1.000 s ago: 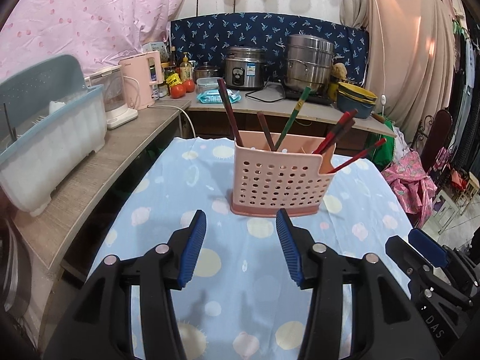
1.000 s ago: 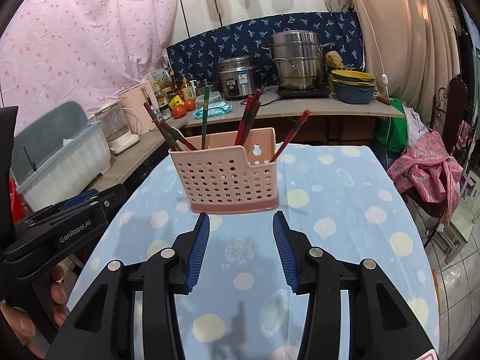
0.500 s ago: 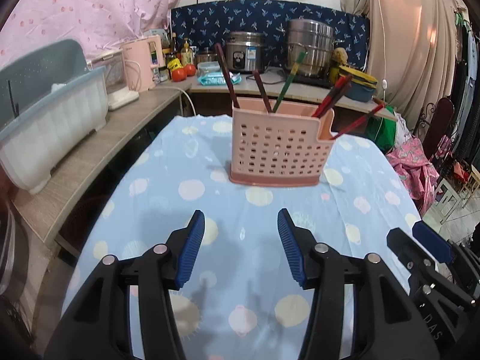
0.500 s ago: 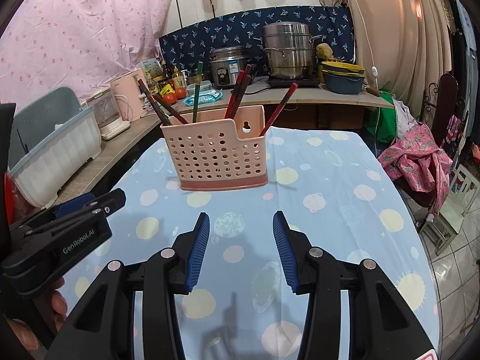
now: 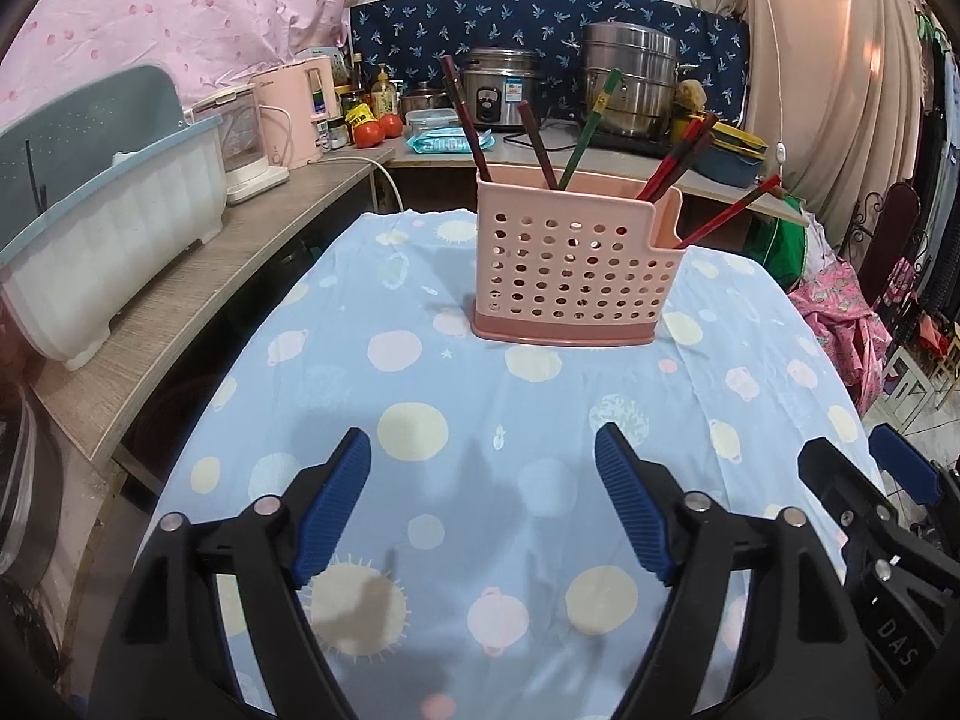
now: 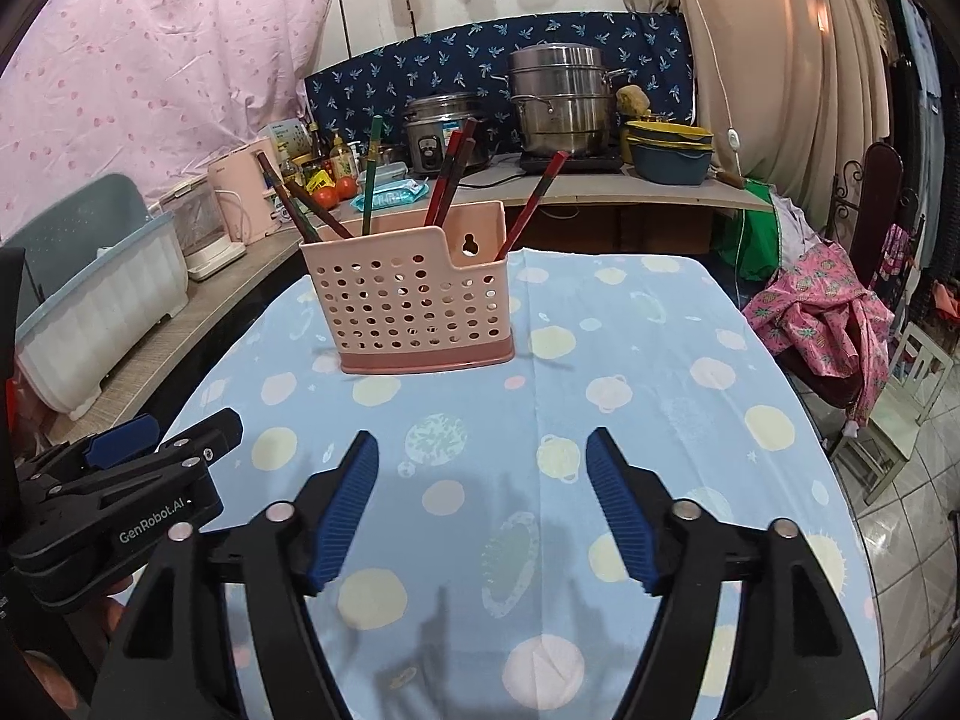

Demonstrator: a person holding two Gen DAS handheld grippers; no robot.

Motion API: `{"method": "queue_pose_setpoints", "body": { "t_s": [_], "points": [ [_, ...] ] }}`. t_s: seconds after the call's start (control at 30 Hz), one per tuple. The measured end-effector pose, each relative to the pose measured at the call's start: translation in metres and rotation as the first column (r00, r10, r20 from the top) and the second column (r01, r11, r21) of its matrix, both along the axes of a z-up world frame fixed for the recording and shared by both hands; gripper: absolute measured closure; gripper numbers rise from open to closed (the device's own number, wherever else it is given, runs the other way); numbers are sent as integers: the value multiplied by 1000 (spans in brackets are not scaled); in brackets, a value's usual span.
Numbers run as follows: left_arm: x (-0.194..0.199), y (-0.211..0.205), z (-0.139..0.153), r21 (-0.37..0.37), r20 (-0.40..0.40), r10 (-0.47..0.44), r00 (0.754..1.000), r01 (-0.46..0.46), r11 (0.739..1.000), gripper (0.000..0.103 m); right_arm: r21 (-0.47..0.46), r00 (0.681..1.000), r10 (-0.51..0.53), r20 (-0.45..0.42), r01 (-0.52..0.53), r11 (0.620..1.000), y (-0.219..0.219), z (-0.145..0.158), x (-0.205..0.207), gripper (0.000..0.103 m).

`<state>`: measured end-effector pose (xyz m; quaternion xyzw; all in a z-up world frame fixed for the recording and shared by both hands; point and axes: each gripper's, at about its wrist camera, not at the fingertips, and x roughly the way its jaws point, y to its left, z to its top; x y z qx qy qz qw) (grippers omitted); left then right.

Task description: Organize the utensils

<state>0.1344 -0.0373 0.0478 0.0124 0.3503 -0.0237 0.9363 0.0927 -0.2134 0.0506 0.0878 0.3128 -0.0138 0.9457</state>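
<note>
Count: 1 pink perforated holder (image 5: 576,267), 7 chopsticks (image 5: 543,147) in it: 6 red/brown, 1 green (image 6: 371,171). 2 tomatoes (image 5: 377,131) at 11 o'clock. 2 steel cookers (image 6: 558,105) at 12. 2 grippers (image 5: 480,498).

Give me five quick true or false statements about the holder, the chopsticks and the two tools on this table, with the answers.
1. The pink holder stands upright on the tablecloth. True.
2. The left tool grips a chopstick. False: nothing is between its opening jaws.
3. One green chopstick stands among the reddish ones. True.
4. The holder lies tipped on its side. False: it is upright.
5. The right tool touches the holder. False: it is short of it, jaws opening and empty.
</note>
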Motion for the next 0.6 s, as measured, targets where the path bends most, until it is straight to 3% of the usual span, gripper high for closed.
{"method": "queue_pose_setpoints", "body": {
  "t_s": [0.07,0.2,0.27,0.6],
  "points": [
    [0,0,-1,3,-1,-1,1000,1,1000,29,6,1000,-2,2,2,1000,-1,-1,0,20],
    [0,1,-2,11,4,7,1000,-8,1000,18,-4,1000,-12,6,12,1000,0,-1,-1,16],
    [-1,1,-1,15,9,12,1000,-12,1000,17,-9,1000,-15,10,15,1000,1,-1,-2,6],
    [-2,0,-4,37,5,21,1000,-21,999,13,-25,1000,-16,5,17,1000,4,-5,-2,6]
  ]
}}
